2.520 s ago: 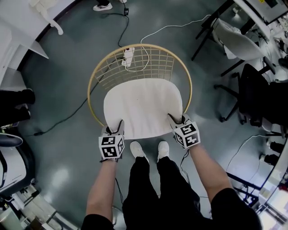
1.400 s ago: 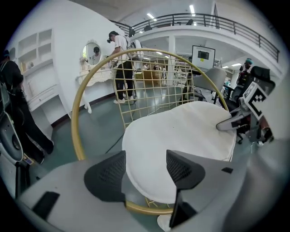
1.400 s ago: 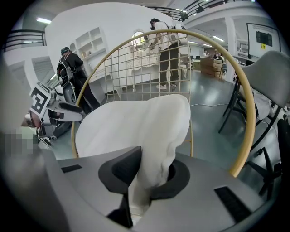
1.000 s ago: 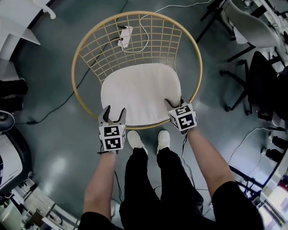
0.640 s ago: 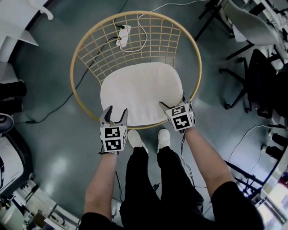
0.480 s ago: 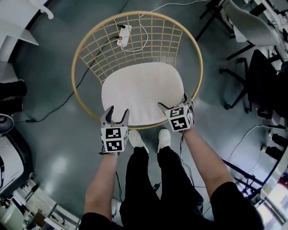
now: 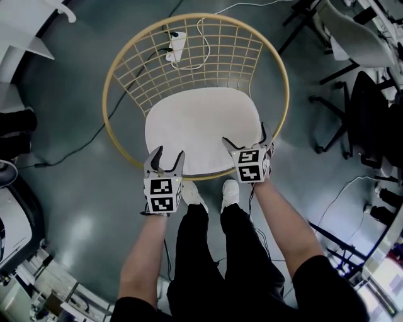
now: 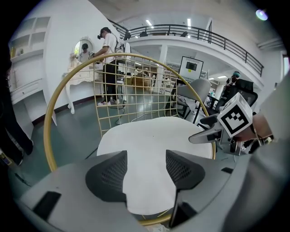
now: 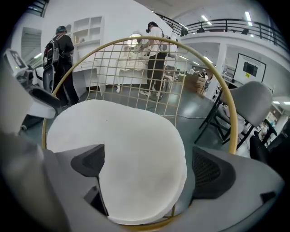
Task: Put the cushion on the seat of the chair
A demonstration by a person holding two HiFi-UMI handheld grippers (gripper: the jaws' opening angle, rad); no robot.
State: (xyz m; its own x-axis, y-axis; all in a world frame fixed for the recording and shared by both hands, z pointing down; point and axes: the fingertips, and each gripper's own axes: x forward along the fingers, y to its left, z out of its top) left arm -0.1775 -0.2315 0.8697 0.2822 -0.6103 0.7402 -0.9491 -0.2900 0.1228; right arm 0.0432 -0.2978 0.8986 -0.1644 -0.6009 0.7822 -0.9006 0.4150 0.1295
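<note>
Cushion (image 7: 201,129) seated on chair (image 7: 104,91); left gripper (image 7: 169,152) fingers wide, right gripper (image 7: 244,134) fingers just opened astride its edge (unpinched), so retreat could snag it off.

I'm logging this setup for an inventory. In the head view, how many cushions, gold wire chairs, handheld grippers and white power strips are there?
Cushion: 1
Gold wire chair: 1
Grippers: 2, left gripper and right gripper
White power strip: 1
Total: 5

Bright ceiling strip-lights, floor glare – sharp pics, fisheye warp w/ dark edges.
</note>
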